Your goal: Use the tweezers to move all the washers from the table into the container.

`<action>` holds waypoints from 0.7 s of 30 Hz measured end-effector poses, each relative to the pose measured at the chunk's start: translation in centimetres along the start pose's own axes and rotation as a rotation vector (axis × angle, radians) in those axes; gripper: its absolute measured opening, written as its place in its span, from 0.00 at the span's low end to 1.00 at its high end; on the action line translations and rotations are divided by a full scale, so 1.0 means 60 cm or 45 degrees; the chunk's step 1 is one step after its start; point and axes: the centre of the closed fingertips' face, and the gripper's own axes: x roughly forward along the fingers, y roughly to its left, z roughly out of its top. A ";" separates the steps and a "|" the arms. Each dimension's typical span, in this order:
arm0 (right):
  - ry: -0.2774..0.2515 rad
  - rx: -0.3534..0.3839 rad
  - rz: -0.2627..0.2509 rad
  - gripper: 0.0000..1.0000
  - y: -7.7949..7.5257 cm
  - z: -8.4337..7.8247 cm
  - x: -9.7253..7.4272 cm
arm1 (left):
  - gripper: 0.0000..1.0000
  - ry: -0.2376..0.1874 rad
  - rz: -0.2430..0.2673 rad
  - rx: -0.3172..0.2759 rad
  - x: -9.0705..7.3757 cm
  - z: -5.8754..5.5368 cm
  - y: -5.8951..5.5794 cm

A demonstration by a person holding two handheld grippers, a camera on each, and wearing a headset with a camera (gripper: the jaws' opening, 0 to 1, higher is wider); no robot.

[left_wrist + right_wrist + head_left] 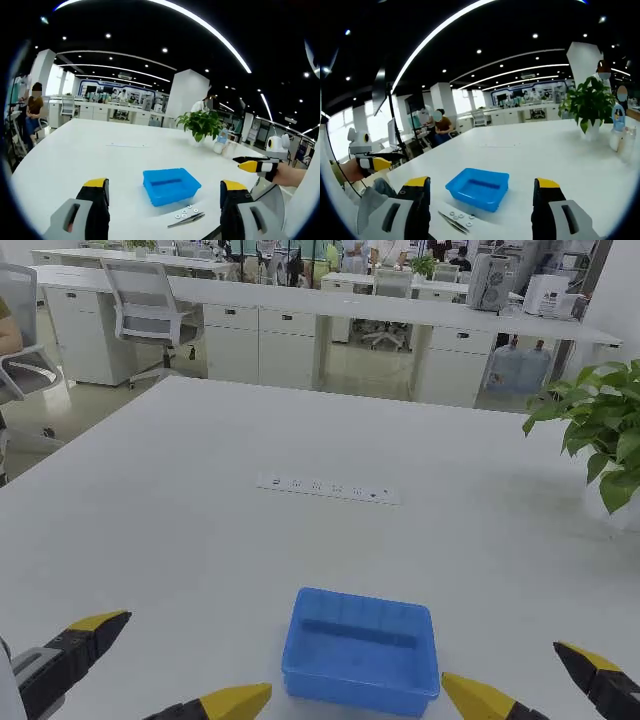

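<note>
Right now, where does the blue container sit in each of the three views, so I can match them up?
Head view: the blue container is at bottom centre, on the white table.
Left gripper view: low, just right of centre.
Right gripper view: low, at centre.
Shared landmark: the potted plant, at the right edge in the head view, above the container in the left gripper view, upper right in the right gripper view.

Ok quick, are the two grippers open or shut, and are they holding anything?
Left gripper: open, holding nothing.
Right gripper: open, holding nothing.
</note>
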 end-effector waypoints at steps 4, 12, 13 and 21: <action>0.004 -0.001 -0.008 0.80 -0.003 -0.002 -0.002 | 0.94 0.002 0.000 -0.009 0.002 -0.002 0.003; -0.003 -0.009 -0.034 0.80 -0.014 0.003 -0.008 | 0.94 0.009 -0.015 -0.011 0.002 -0.007 0.001; -0.001 -0.011 -0.035 0.80 -0.015 0.002 -0.009 | 0.94 0.011 -0.015 -0.009 0.002 -0.008 0.001; 0.012 -0.025 -0.029 0.79 -0.010 -0.001 -0.010 | 0.94 0.007 -0.013 -0.023 0.001 -0.011 0.002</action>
